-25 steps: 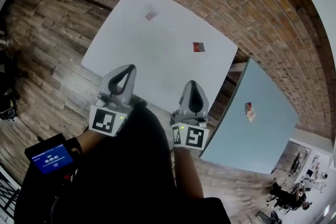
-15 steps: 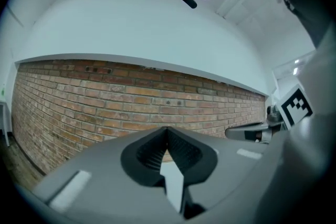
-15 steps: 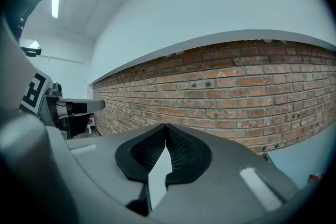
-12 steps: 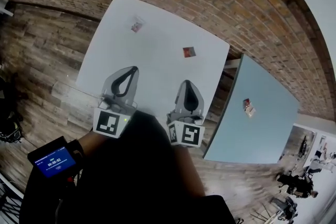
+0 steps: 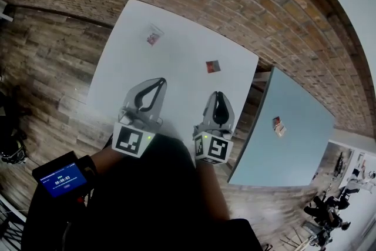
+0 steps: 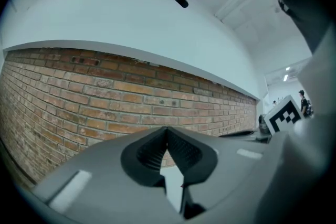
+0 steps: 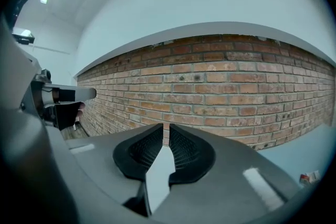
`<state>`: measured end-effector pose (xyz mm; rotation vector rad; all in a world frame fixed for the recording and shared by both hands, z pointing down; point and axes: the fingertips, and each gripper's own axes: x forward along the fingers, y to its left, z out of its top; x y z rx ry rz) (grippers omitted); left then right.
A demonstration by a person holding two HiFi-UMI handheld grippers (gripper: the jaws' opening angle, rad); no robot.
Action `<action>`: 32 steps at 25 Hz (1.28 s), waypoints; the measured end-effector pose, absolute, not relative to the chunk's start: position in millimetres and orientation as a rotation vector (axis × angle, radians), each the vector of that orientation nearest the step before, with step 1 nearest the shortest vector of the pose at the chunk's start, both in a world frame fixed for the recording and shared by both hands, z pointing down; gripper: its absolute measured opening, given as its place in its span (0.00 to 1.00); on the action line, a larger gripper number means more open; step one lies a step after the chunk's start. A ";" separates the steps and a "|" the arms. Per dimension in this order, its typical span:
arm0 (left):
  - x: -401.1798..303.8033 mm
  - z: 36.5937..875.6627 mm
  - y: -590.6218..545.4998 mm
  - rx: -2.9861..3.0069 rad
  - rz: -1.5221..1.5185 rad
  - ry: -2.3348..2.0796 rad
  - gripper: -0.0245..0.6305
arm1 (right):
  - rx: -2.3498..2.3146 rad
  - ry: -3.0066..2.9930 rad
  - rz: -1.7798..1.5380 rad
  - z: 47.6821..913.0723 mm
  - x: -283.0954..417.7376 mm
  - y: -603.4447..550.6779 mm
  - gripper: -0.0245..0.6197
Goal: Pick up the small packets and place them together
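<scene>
Head view: near packet (image 5: 212, 66) and far packet (image 5: 154, 36) are noted well apart on white table (image 5: 188, 44), upper centre; none lifted, approach judged. Left gripper view: left gripper (image 6: 167, 129) closed, empty. Right gripper view: right gripper (image 7: 164, 126) just opening, slightly parted, nothing between; lowering onto near packet is called for.

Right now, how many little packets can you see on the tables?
3. A pale packet lies near the white table's far edge, a red packet sits nearer its right side, and the third packet is on the blue-grey table. That last may be two together.
</scene>
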<state>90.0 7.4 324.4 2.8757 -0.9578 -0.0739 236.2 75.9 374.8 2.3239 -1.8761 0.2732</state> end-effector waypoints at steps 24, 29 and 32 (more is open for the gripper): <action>127.3 337.1 -4.5 2.843 0.015 -0.944 0.04 | 2.248 -1.679 0.444 480.5 325.6 42.5 0.14; 121.8 340.6 -10.4 2.835 0.046 -0.998 0.04 | 2.182 -1.640 0.475 513.9 339.9 38.3 0.15; 119.2 343.6 -11.9 2.817 0.056 -1.020 0.04 | 2.158 -1.617 0.512 535.5 350.2 35.3 0.16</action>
